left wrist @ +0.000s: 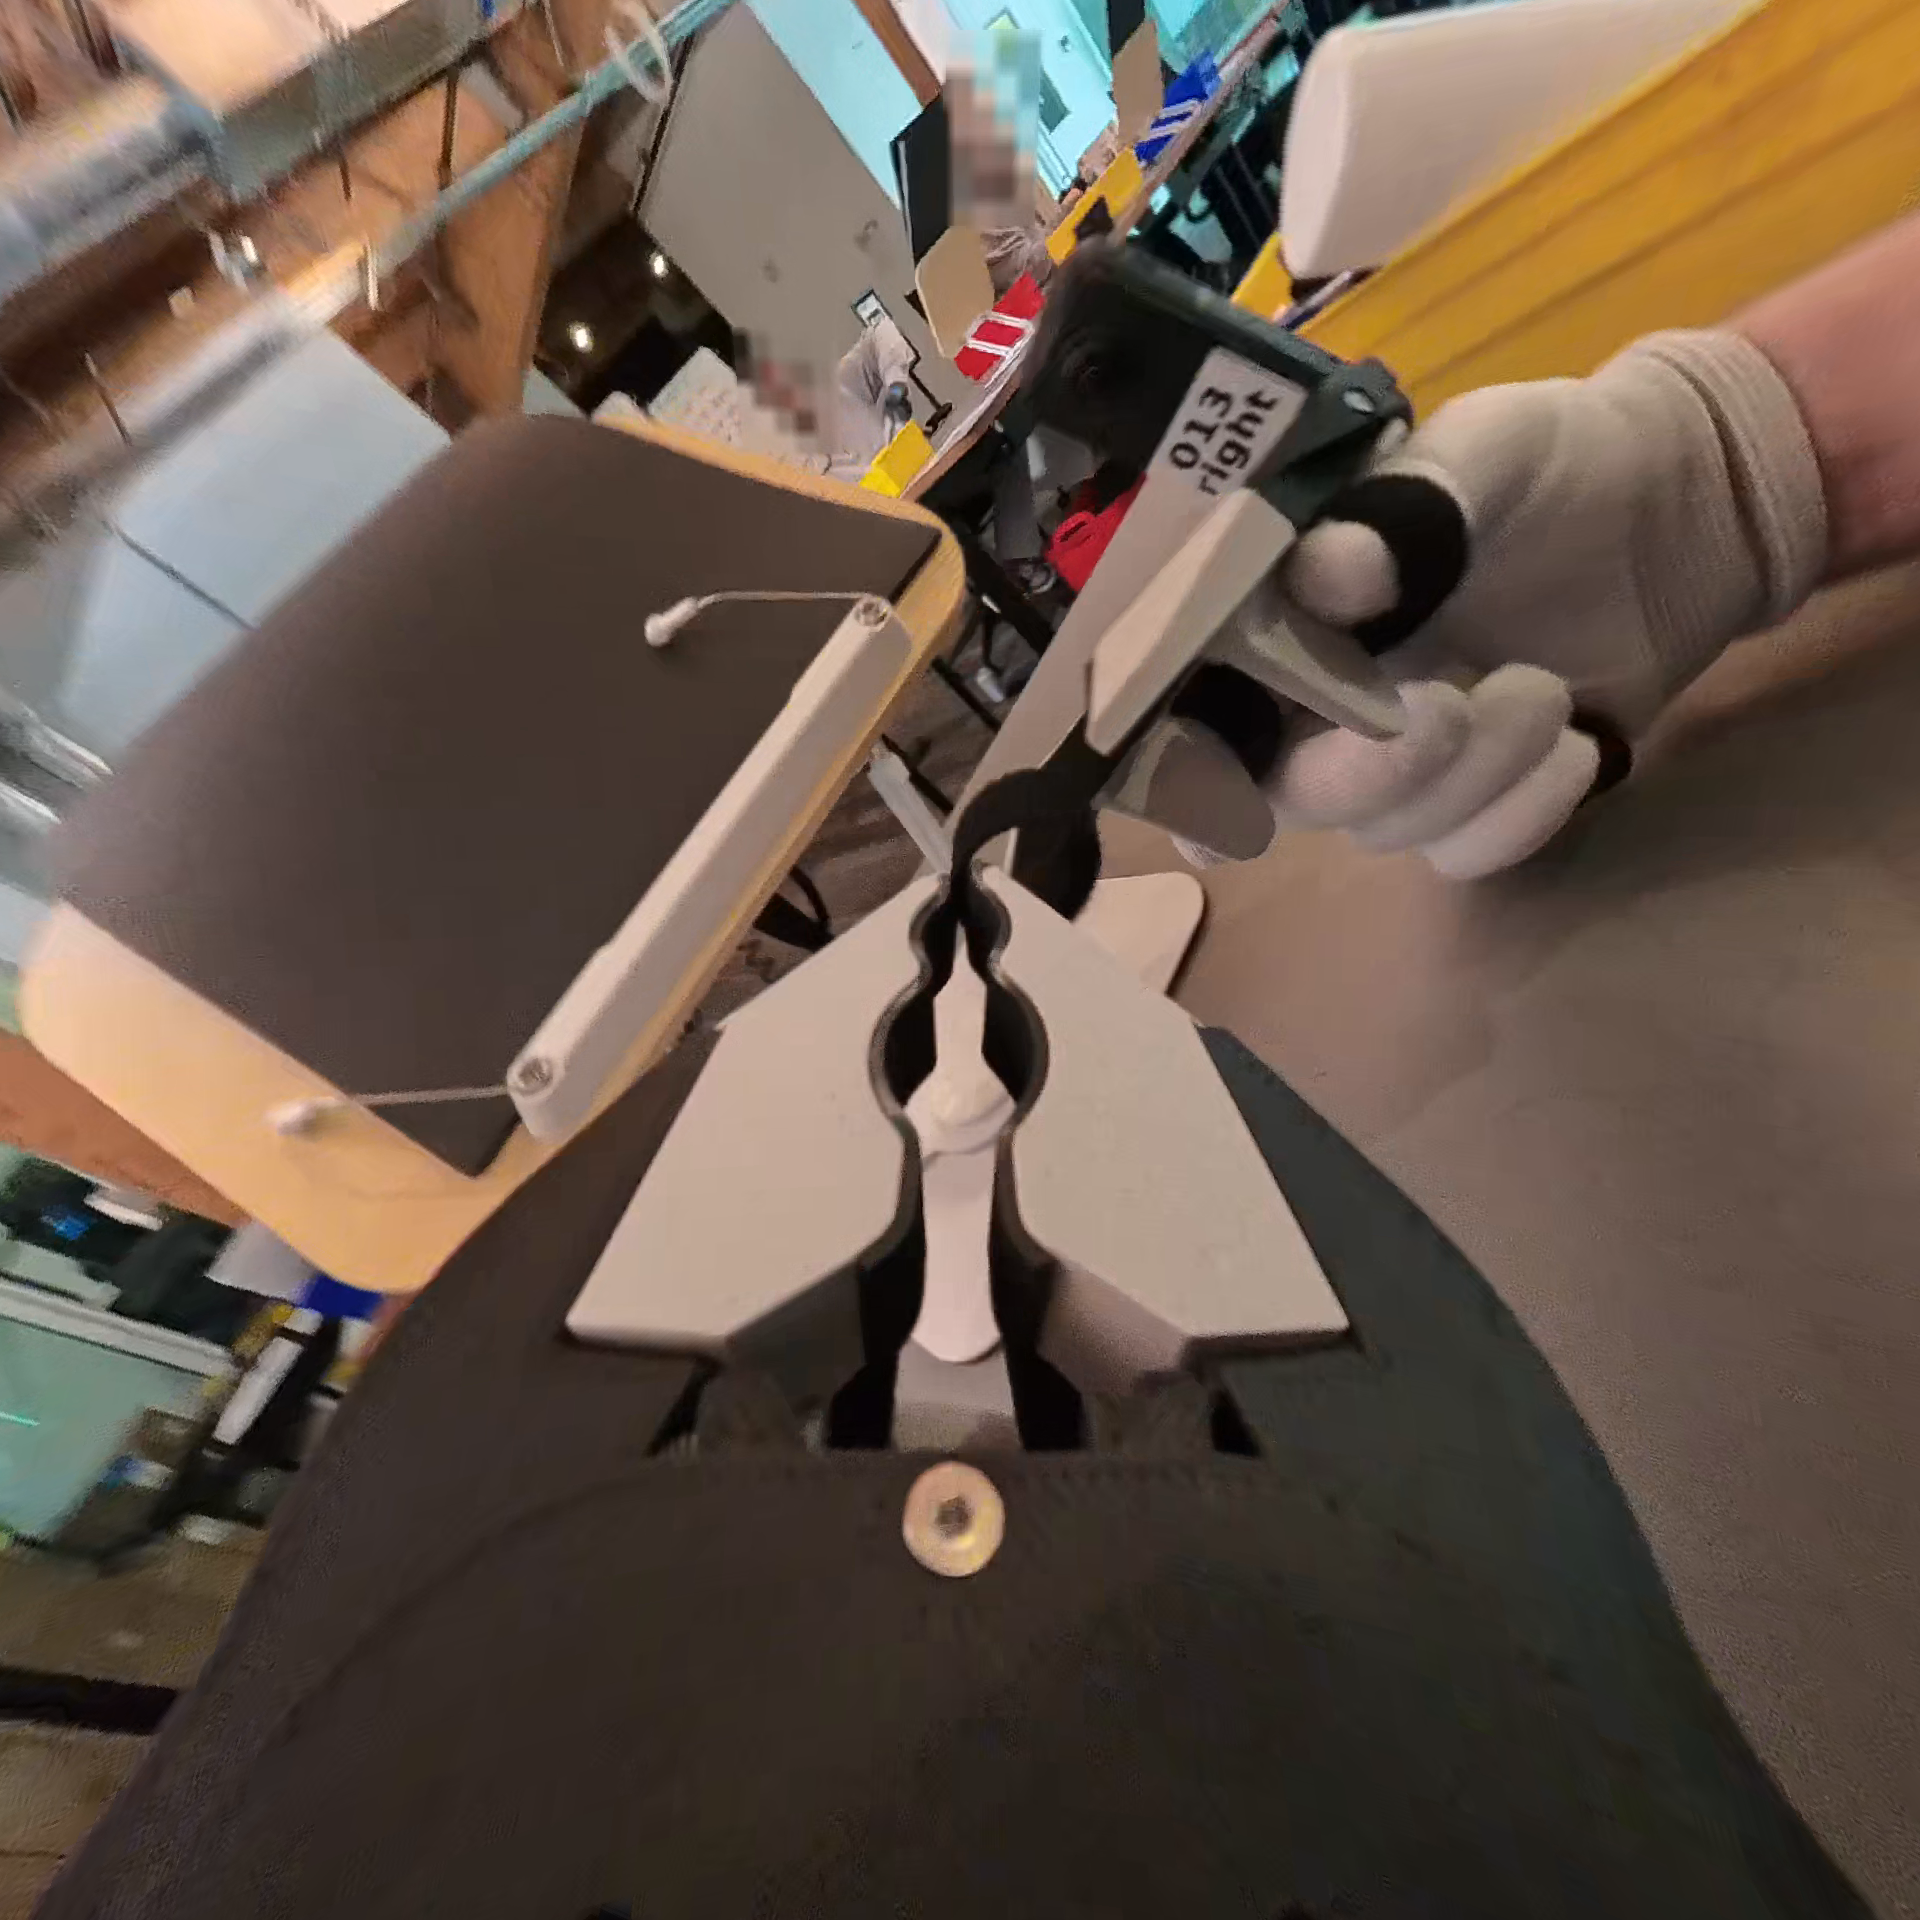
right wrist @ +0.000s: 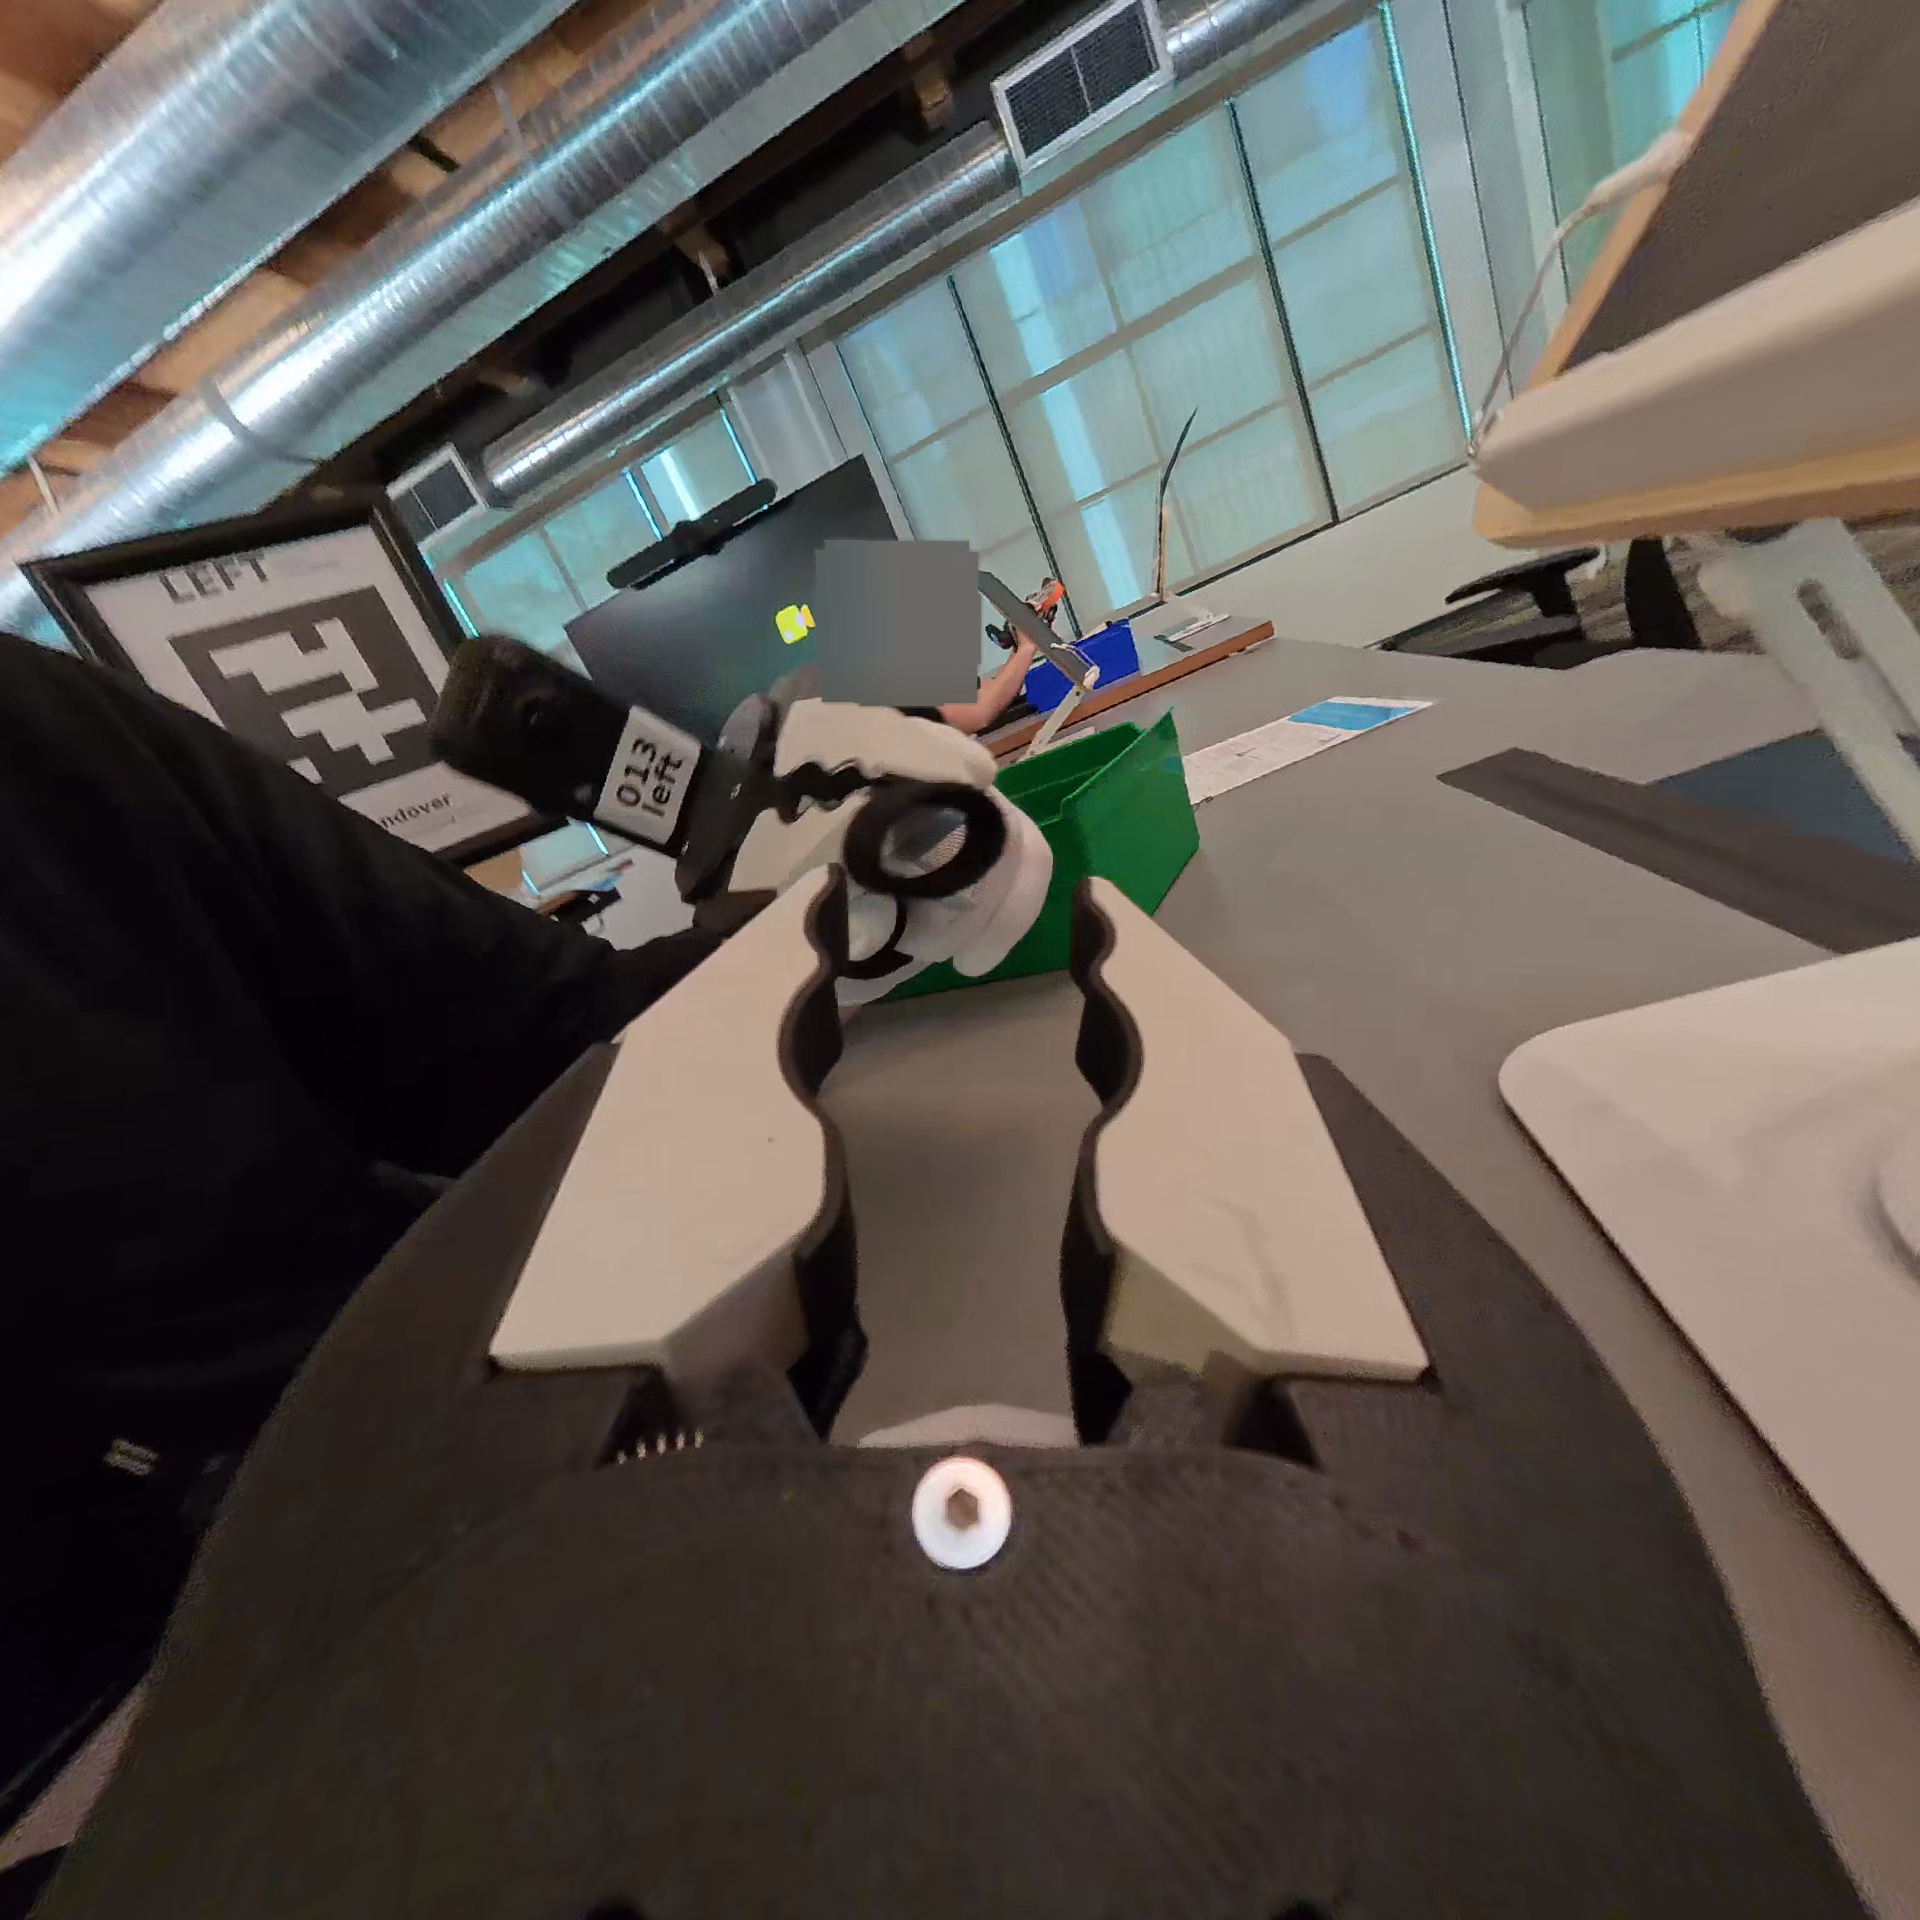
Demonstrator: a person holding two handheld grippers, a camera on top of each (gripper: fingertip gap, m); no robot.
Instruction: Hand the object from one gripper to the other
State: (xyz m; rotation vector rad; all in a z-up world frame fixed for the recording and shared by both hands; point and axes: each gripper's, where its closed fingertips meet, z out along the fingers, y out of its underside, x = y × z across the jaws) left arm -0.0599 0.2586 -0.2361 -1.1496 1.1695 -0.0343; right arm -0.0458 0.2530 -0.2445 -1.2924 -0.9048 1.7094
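The left gripper (left wrist: pixel 961 906) points away over the grey tabletop (left wrist: pixel 1558 1195), its pale fingers drawn nearly together so that the wavy black pads (left wrist: pixel 940 935) meet at the tips. They are clamped round a slim white object (left wrist: pixel 956 1247), which lies lengthwise in the gap, its small round knob sitting in the rounded recess of the pads. The right gripper (left wrist: pixel 1023 831) comes in from the upper right, tilted down, with its tips just beside those of the left; a hand in a white knitted glove (left wrist: pixel 1558 644) holds it by the black finger loops. In the right wrist view its fingers stand wide apart, with only bare tabletop showing between them. That view also shows the other gloved hand (right wrist: pixel 935 831) on the left gripper's handle, with a black sleeve (right wrist: pixel 208 987) filling the left side. Both gripper bodies are matt black printed plastic with a ribbed grain and a central screw. A green plastic bin (right wrist: pixel 1112 821) stands on the table behind the hands, and a smooth white pad (right wrist: pixel 1714 1195) lies to the right. A dark board with a light wooden edge (left wrist: pixel 416 779) carries a white bar (left wrist: pixel 717 873) with thin cables. Ribbed silver ducts (right wrist: pixel 312 208) run under the ceiling above tall windows (right wrist: pixel 1143 364).
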